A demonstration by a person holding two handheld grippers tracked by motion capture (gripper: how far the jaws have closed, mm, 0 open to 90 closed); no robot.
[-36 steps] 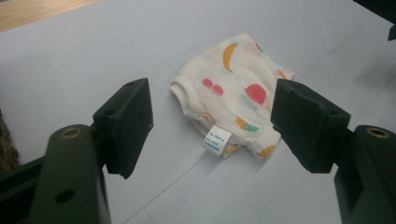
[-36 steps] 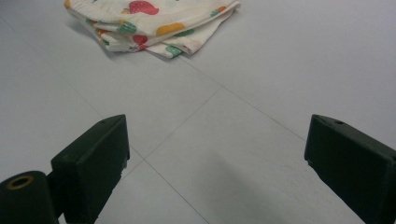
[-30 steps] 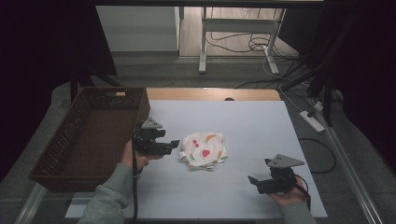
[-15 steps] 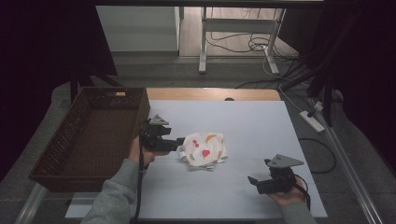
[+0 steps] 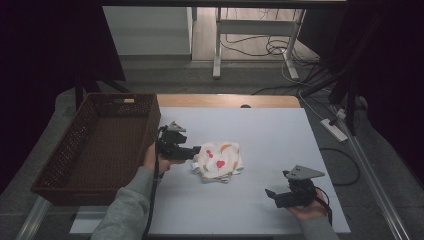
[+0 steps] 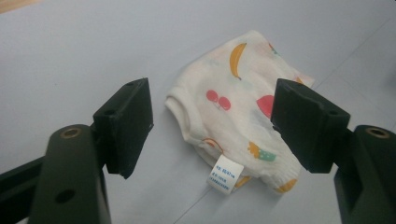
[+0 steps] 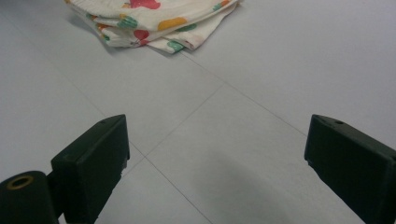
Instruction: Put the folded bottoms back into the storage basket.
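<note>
A folded white cloth with a fruit print (image 5: 218, 160) lies in the middle of the pale table (image 5: 270, 135). My left gripper (image 5: 194, 152) is at the cloth's left edge, jaws open. In the left gripper view the cloth (image 6: 233, 107) lies between and just beyond the spread jaws, with its white label (image 6: 225, 175) facing me. My right gripper (image 5: 270, 194) rests low near the table's front right, open, with nothing between its jaws. The cloth (image 7: 154, 21) is at the top of the right gripper view, well ahead of that gripper (image 7: 215, 154).
A brown wicker basket (image 5: 75, 150) stands at the table's left side, next to my left hand. A wooden strip (image 5: 227, 101) runs along the table's far edge. A power strip and cables (image 5: 336, 127) lie on the floor to the right.
My left gripper has moved right from beside the basket to the cloth's left edge. The right gripper has stayed still.
</note>
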